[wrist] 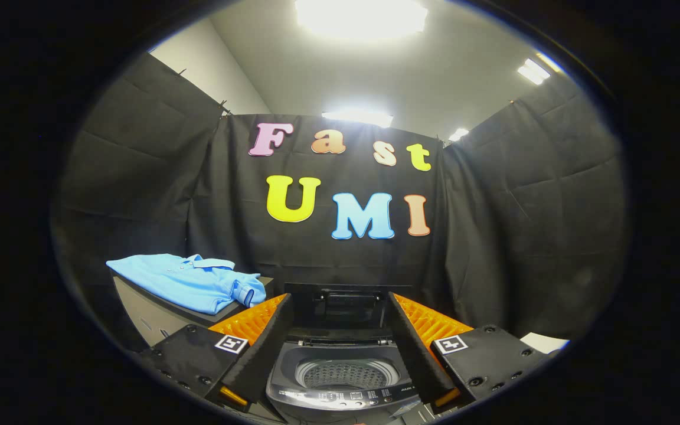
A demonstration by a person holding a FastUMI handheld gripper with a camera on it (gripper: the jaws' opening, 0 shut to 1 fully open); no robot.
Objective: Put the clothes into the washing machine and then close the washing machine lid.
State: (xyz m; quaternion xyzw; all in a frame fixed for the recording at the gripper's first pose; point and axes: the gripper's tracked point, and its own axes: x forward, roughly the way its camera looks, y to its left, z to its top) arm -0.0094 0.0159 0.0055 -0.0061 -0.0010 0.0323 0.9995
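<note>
A light blue polo shirt lies folded on a grey surface to the left of the fingers and a little beyond them. A small top-loading washing machine stands between and below the fingers, its drum showing with nothing visible inside. Its lid stands raised upright at the back. My gripper is open, the two fingers spread wide on either side of the machine's opening with nothing between them.
Black cloth walls close off the booth on the left, back and right. A white sheet lies to the right of the right finger. Bright ceiling lights hang overhead.
</note>
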